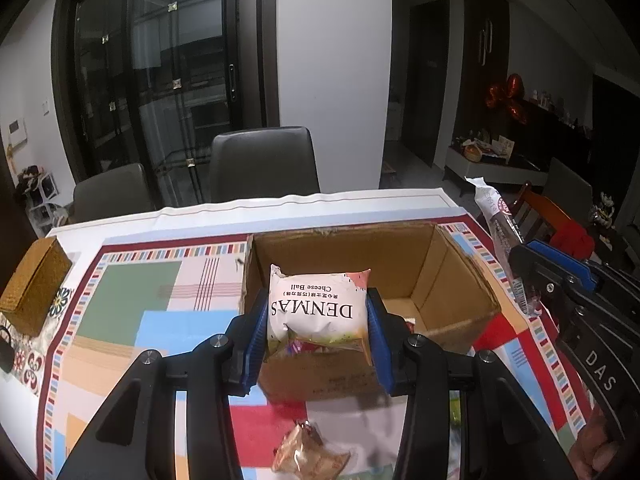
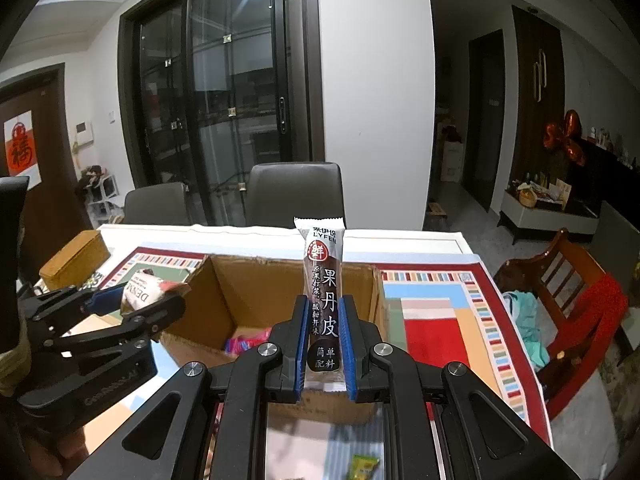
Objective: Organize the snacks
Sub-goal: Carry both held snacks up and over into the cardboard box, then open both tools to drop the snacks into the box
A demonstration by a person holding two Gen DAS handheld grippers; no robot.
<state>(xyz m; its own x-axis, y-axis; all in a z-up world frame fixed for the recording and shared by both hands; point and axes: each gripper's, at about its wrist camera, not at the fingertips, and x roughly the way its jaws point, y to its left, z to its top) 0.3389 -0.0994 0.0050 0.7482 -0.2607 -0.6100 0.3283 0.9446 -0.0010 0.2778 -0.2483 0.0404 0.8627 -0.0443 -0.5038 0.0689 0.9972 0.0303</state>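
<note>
step: I'm carrying both snacks over the box
left fingers: clamped on cheese-ball bag
right fingers: pinching fruit stick
next: probably lower, let go inside

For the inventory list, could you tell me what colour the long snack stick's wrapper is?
Dark brown with a white top edge, clearest in the right wrist view.

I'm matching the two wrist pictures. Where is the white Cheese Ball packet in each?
Left wrist: Cheese Ball packet, centre, clamped in the left gripper.
Right wrist: packet at left edge, middle height.
Shared landmark: cardboard box beneath it.
</note>
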